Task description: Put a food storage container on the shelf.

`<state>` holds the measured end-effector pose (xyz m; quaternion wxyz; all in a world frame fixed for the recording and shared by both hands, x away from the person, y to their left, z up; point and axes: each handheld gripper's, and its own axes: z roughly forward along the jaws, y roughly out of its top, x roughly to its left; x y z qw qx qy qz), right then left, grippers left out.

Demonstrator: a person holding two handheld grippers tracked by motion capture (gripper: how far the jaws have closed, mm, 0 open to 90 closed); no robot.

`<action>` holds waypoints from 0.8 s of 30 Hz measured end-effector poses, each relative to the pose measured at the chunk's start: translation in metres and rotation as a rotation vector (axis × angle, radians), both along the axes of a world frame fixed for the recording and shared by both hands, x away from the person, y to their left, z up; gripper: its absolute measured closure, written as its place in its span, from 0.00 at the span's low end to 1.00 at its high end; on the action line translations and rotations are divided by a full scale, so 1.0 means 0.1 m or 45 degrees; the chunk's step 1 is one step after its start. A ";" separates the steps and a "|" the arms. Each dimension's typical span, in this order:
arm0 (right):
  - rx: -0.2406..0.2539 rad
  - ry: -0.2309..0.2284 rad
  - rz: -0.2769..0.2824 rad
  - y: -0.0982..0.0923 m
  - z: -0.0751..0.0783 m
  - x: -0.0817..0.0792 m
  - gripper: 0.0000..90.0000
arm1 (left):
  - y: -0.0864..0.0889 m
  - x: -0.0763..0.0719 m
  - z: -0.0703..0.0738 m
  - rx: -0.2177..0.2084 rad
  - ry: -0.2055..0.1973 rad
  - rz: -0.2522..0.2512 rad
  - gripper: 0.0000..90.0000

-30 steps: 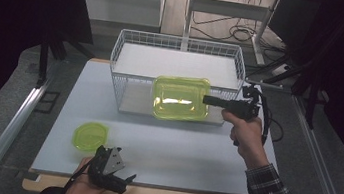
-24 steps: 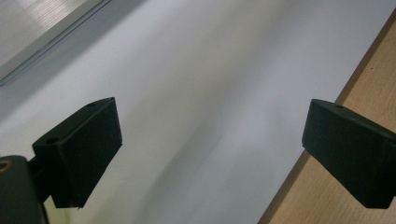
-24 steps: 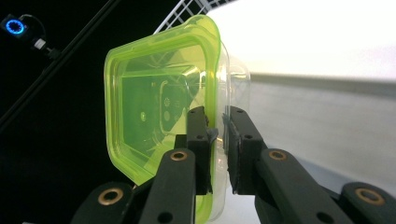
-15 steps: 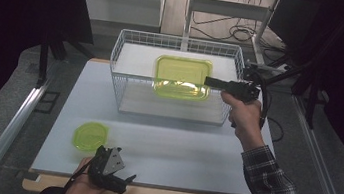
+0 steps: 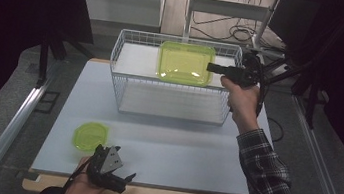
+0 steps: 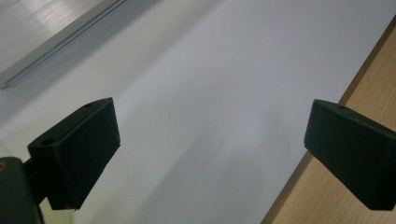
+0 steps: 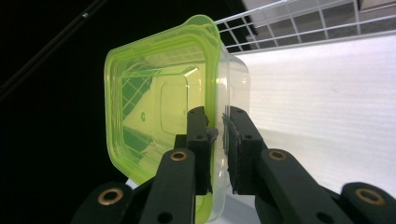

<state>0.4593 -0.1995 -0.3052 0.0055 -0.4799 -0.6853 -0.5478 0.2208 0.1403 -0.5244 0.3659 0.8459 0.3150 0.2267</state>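
Two claws are at work here, and the nearer one is idle: the left claw [image 5: 121, 177] rests at the near edge of the white surface [image 5: 178, 148], jaws spread wide with nothing between them, just right of a round green lid [image 5: 90, 135] lying flat.

Farther off, the right claw [image 5: 212, 67] is nearly closed, pinching the right-hand wall of the rectangular green container [image 5: 186, 62], one jaw inside and one outside just below the rim. The container hangs over the far half of the white wire basket [image 5: 127, 78], at about rim level, tipped so its opening faces the high camera.

To do this step well, I judge the grip should stay firm, since a thin plastic wall held at one edge can pivot or slip. Level the container first, then lower it straight down between the basket's walls, keeping the free left corner off the wire. Only open the jaws once the base sits on the basket floor.
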 end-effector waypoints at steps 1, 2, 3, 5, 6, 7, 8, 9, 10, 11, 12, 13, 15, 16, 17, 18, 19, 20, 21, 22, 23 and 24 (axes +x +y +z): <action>0.000 0.000 0.000 0.00 0.00 0.00 0.89 | 0.00 0.00 0.00 0.000 0.000 0.000 0.03; -0.008 0.002 -0.005 0.02 -0.01 0.03 0.89 | 0.00 0.00 0.00 -0.011 0.000 0.003 0.03; -0.011 0.006 -0.006 0.02 -0.01 0.05 0.89 | 0.00 0.00 0.00 -0.015 0.003 0.004 0.03; -0.015 0.007 -0.011 0.03 -0.01 0.06 0.89 | 0.00 0.00 0.00 -0.030 0.007 0.003 0.03; -0.012 0.017 -0.015 0.04 -0.02 0.09 0.89 | 0.01 0.00 0.01 -0.046 0.011 0.008 0.03; -0.012 0.017 -0.015 0.04 -0.02 0.09 0.89 | 0.01 0.00 0.01 -0.046 0.011 0.008 0.03; -0.011 0.019 -0.014 0.04 -0.02 0.10 0.89 | 0.02 0.00 0.01 -0.059 0.013 0.009 0.03; -0.011 0.022 -0.018 0.05 -0.02 0.11 0.89 | 0.03 0.01 0.01 -0.069 0.014 0.011 0.03; -0.016 0.023 -0.019 0.05 -0.03 0.12 0.89 | 0.03 0.01 0.02 -0.075 0.016 0.012 0.03; -0.018 0.029 -0.025 0.06 -0.03 0.14 0.89 | 0.04 0.01 0.02 -0.093 0.014 0.012 0.03; -0.016 0.032 -0.027 0.06 -0.03 0.15 0.89 | 0.04 0.01 0.02 -0.096 0.015 0.012 0.03; -0.016 0.034 -0.029 0.06 -0.04 0.16 0.89 | 0.04 0.01 0.02 -0.095 0.015 0.011 0.03; -0.016 0.039 -0.031 0.06 -0.04 0.17 0.89 | 0.04 0.01 0.02 -0.093 0.015 0.011 0.03; -0.017 0.041 -0.031 0.06 -0.04 0.17 0.89 | 0.04 0.01 0.02 -0.092 0.017 0.009 0.03; -0.020 0.050 -0.032 0.06 -0.05 0.19 0.89 | 0.03 0.01 0.02 -0.086 0.017 0.006 0.03; -0.022 0.055 -0.030 0.06 -0.06 0.20 0.89 | 0.03 0.01 0.02 -0.084 0.017 0.004 0.03; -0.022 0.055 -0.030 0.06 -0.06 0.20 0.89 | 0.03 0.01 0.02 -0.084 0.017 0.004 0.03; -0.028 0.060 -0.031 0.06 -0.06 0.21 0.89 | 0.03 0.01 0.02 -0.079 0.017 0.002 0.03; -0.026 0.056 -0.032 0.06 -0.07 0.22 0.89 | 0.03 0.01 0.02 -0.078 0.018 0.002 0.03; -0.026 0.052 -0.035 0.06 -0.08 0.23 0.88 | 0.03 0.01 0.02 -0.075 0.019 0.002 0.03; -0.027 0.055 -0.042 0.07 -0.08 0.23 0.88 | 0.03 0.01 0.02 -0.073 0.019 0.001 0.03; -0.029 0.053 -0.044 0.07 -0.08 0.24 0.88 | 0.03 0.01 0.01 -0.070 0.018 0.000 0.03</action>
